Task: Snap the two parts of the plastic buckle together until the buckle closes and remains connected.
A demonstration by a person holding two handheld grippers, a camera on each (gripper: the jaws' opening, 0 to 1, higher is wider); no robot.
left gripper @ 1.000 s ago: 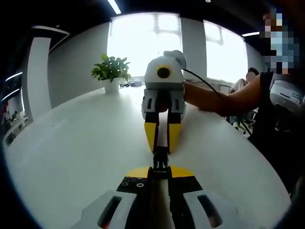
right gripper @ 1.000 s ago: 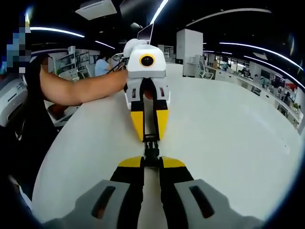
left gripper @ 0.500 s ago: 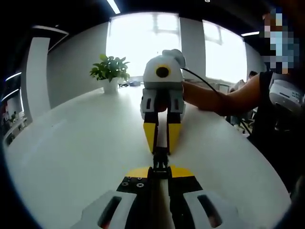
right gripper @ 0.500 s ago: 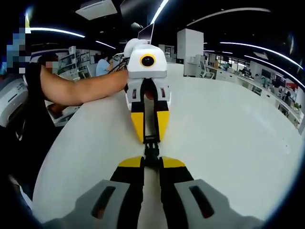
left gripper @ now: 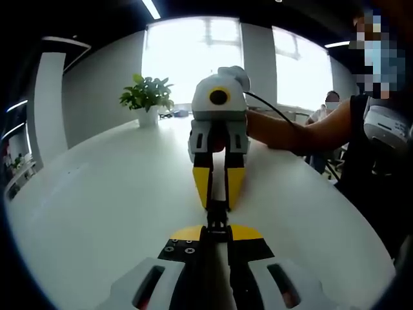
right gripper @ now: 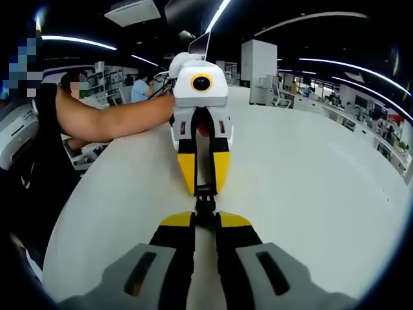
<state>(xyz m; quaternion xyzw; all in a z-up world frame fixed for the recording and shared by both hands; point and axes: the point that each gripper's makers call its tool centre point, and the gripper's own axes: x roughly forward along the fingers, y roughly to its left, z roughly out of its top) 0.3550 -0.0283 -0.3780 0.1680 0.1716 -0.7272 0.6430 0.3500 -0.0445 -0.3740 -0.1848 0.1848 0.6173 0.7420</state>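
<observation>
A small black plastic buckle (left gripper: 217, 216) spans the short gap between two grippers that face each other tip to tip above a white table. In the left gripper view, my left gripper (left gripper: 217, 231) is shut on the near end of the buckle, and my right gripper (left gripper: 218, 194) comes in from the far side, shut on the other end. In the right gripper view the same buckle (right gripper: 205, 201) runs from my right gripper (right gripper: 205, 219) to the left gripper (right gripper: 204, 184). The two parts meet in one line; whether they are locked I cannot tell.
The round white table (left gripper: 97, 206) spreads wide on both sides. A potted plant (left gripper: 147, 97) stands at its far edge. A person's bare forearm (right gripper: 110, 119) reaches in behind the opposite gripper. Office desks and people sit in the background.
Both views have shifted only slightly. The two grippers stay tip to tip with their hold on the buckle unchanged.
</observation>
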